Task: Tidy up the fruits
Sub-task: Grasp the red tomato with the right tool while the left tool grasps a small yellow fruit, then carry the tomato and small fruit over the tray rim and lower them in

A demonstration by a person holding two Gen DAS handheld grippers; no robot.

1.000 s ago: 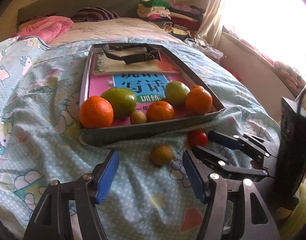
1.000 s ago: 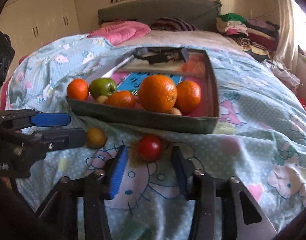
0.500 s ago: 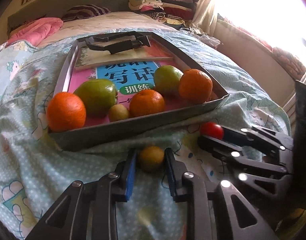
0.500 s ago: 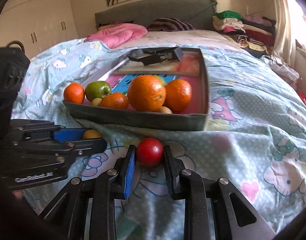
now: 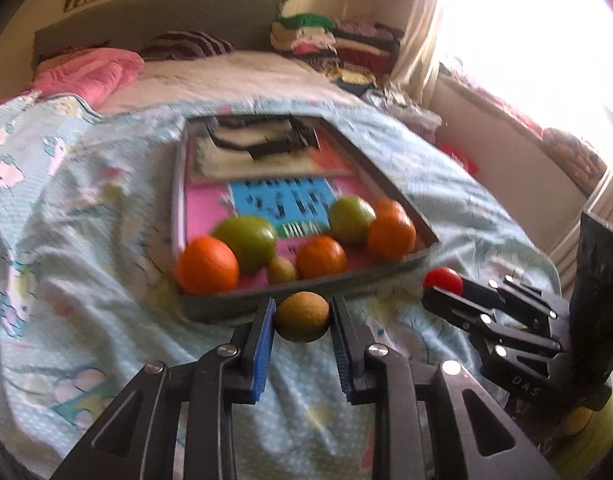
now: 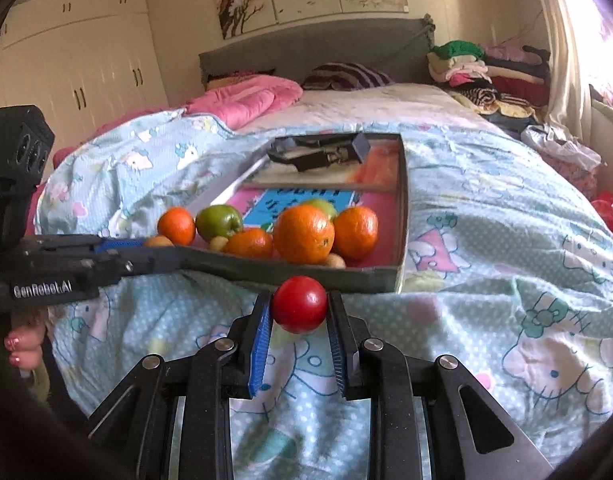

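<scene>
On the far left of the right wrist view, a hand [image 6: 20,346] with painted nails grips the handle of the left claw [image 5: 302,312], whose black body reaches in across the patterned bedspread [image 6: 506,280]. In its own view this claw is clamped on a small brownish-yellow fruit [image 5: 302,316], the blue pads [image 5: 266,332] pressing it on both sides and holding it just in front of the near wall of the tray [image 5: 234,302]; whether the fruit is clear of the bedspread is hard to judge, since this view is blurred. The grey tray lies on the bed with a pink and blue book [image 6: 290,202] as its floor and a black tool [image 6: 318,152] at its far end. Along its near edge, from left to right in the left wrist view, sit an orange [image 5: 206,266], a green apple [image 5: 248,242], a small brownish fruit [image 5: 282,270], a second orange [image 5: 321,257], another green apple [image 5: 351,219] and a third orange [image 5: 391,232]. To the right of the tray's near corner the right claw [image 6: 299,310] is closed on a red round fruit [image 6: 299,304], gripped between its blue pads and held in front of the tray wall, above the bedspread. Farther right, folded clothes [image 6: 486,68] are piled by the headboard [image 6: 306,48], beside a bright window [image 5: 546,40].
</scene>
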